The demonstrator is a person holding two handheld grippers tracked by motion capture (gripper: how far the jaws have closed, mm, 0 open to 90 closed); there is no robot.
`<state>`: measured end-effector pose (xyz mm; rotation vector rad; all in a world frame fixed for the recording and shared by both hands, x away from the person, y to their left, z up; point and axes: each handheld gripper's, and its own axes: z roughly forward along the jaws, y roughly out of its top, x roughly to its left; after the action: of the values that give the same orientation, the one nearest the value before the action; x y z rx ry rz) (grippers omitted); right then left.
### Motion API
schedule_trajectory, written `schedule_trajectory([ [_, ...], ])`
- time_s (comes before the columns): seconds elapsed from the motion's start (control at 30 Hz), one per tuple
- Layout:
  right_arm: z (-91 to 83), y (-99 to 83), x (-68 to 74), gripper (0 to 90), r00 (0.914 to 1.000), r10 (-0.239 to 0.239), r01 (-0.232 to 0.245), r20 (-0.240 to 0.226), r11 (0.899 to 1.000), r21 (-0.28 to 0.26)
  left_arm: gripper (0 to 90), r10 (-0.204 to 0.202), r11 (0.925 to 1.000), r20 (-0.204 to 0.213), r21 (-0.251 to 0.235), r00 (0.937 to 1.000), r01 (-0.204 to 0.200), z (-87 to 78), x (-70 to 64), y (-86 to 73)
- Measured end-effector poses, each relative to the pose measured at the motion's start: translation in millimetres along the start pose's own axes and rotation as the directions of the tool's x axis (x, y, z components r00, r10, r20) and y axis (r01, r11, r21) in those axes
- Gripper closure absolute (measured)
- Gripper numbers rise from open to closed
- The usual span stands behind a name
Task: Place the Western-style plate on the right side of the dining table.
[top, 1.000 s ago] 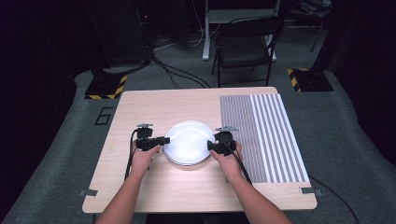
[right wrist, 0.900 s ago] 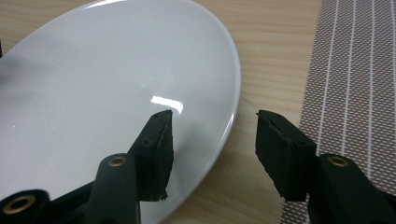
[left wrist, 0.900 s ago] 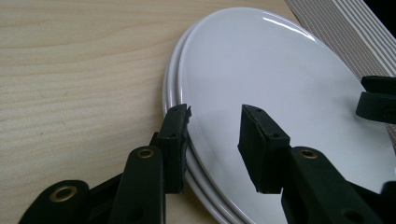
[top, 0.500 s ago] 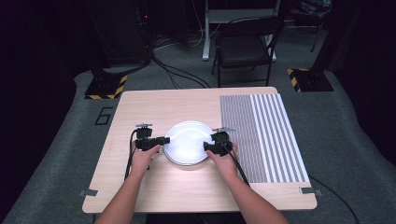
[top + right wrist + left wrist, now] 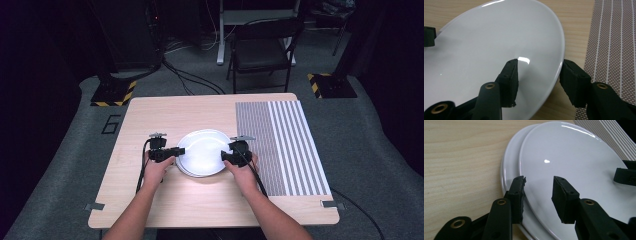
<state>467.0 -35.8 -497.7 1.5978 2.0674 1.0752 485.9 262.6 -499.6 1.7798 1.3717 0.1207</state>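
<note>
Two white plates lie stacked near the middle of the wooden table (image 5: 150,200), and the top plate (image 5: 202,150) sits a little shifted, so the rim of the lower plate (image 5: 507,170) shows beside it. The left gripper (image 5: 172,151) comes to the stack from 9 o'clock and the right gripper (image 5: 226,157) from 3 o'clock, probably so that the load is shared evenly. In the left gripper view the jaws stand apart with the top plate's edge between them, not yet pressed. In the right gripper view the jaws are also open, one over the plate and one outside its rim. The striped mat (image 5: 285,145) lies just at 3 o'clock of the plates, perhaps the place for one plate.
</note>
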Motion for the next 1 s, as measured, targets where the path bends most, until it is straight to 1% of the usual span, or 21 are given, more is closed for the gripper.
schedule_trajectory([
  [0.03, -1.0, 0.2, -0.5, 49.0, 0.9999, 0.012, -0.012, -0.002, 1.0, 0.003, 62.0, -0.002, 1.0, 0.002, -0.003, 1.0, 0.002, 0.7, -0.1, -0.1],
  [0.07, -1.8, 0.3, -1.9, 49.0, 0.9999, 0.01, -0.01, -0.008, 1.0, 0.001, 62.0, 0.0, 1.0, 0.007, -0.002, 1.0, 0.0, 1.2, 0.1, -0.2],
  [0.13, -3.7, 0.8, -2.7, 48.9, 0.9998, 0.021, -0.021, -0.006, 1.0, 0.0, 62.0, -0.014, 0.9999, 0.008, -0.009, 0.9999, 0.014, 2.9, -2.0, -0.6],
  [0.2, -5.6, 1.1, -3.3, 48.9, 1.0, 0.01, -0.01, 0.001, 1.0, 0.0, 62.1, 0.001, 1.0, 0.009, 0.0, 1.0, -0.001, 3.7, -3.2, -0.6],
  [0.23, -6.3, 1.2, -3.9, 48.8, 1.0, 0.0, 0.0, 0.003, 1.0, -0.003, 62.0, -0.006, 1.0, 0.007, -0.004, 1.0, 0.006, 4.9, -5.5, -0.9],
  [0.27, -7.5, 1.4, -4.0, 48.8, 1.0, 0.005, -0.005, 0.008, 1.0, -0.004, 62.0, 0.011, 0.9999, 0.004, 0.002, 0.9999, -0.011, 5.0, -5.2, -0.8],
  [0.3, -8.1, 1.4, -5.2, 48.8, 1.0, -0.004, 0.004, 0.005, 1.0, -0.006, 61.9, 0.009, 1.0, 0.007, 0.001, 0.9999, -0.009, 5.9, -6.3, -0.9],
  [0.37, -10.1, 1.8, -6.3, 48.8, 1.0, 0.008, -0.008, 0.004, 1.0, -0.01, 61.9, 0.012, 0.9999, 0.009, 0.002, 0.9999, -0.012, 6.3, -6.4, -0.9],
  [0.4, -11.2, 1.9, -6.6, 48.8, 0.9999, 0.015, -0.015, 0.003, 1.0, -0.01, 61.9, -0.001, 1.0, 0.013, -0.001, 0.9999, 0.001, 7.0, -7.6, -1.1],
  [0.43, -12.2, 1.8, -8.0, 48.8, 0.9999, 0.01, -0.01, 0.003, 1.0, -0.009, 61.9, 0.004, 1.0, 0.023, 0.003, 0.9997, -0.004, 7.8, -7.7, -1.0],
  [0.53, -14.3, 1.9, -9.7, 48.8, 0.9998, 0.019, -0.019, -0.001, 1.0, -0.013, 62.0, -0.002, 1.0, 0.028, 0.002, 0.9996, 0.002, 8.8, -9.9, -1.1],
  [0.57, -15.6, 1.8, -11.0, 48.9, 0.9999, 0.017, -0.017, 0.0, 1.0, -0.012, 62.0, 0.014, 0.9999, 0.03, 0.004, 0.9995, -0.014, 9.4, -11.3, -1.2],
  [0.6, -17.3, 1.8, -12.2, 49.0, 0.9998, 0.02, -0.02, 0.003, 1.0, -0.014, 62.0, 0.008, 1.0, 0.032, 0.002, 0.9995, -0.008, 10.2, -13.1, -1.4],
  [0.73, -20.2, 1.5, -16.9, 49.2, 0.9997, 0.023, -0.023, 0.006, 1.0, -0.013, 62.0, 0.033, 0.9994, 0.038, 0.006, 0.9987, -0.033, 12.4, -17.3, -1.8],
  [0.83, -22.0, 1.4, -18.9, 49.2, 0.9996, 0.027, -0.026, 0.01, 1.0, -0.017, 61.9, 0.035, 0.9994, 0.04, 0.004, 0.9986, -0.035, 13.4, -20.2, -2.0],
  [0.87, -22.8, 1.2, -20.3, 49.2, 0.9998, 0.019, -0.019, 0.008, 1.0, -0.013, 61.8, 0.037, 0.9993, 0.041, 0.003, 0.9985, -0.037, 13.9, -20.9, -2.1],
  [0.9, -23.4, 1.1, -20.4, 49.2, 0.9996, 0.026, -0.026, 0.009, 1.0, -0.014, 61.5, 0.037, 0.9993, 0.041, 0.003, 0.9985, -0.037, 13.9, -20.9, -2.1],
  [1.0, -25.4, 0.8, -21.6, 49.1, 0.9996, 0.027, -0.027, 0.009, 0.999, -0.017, 60.5, 0.047, 0.9989, 0.043, -0.001, 0.998, -0.047, 15.6, -23.6, -2.9],
])
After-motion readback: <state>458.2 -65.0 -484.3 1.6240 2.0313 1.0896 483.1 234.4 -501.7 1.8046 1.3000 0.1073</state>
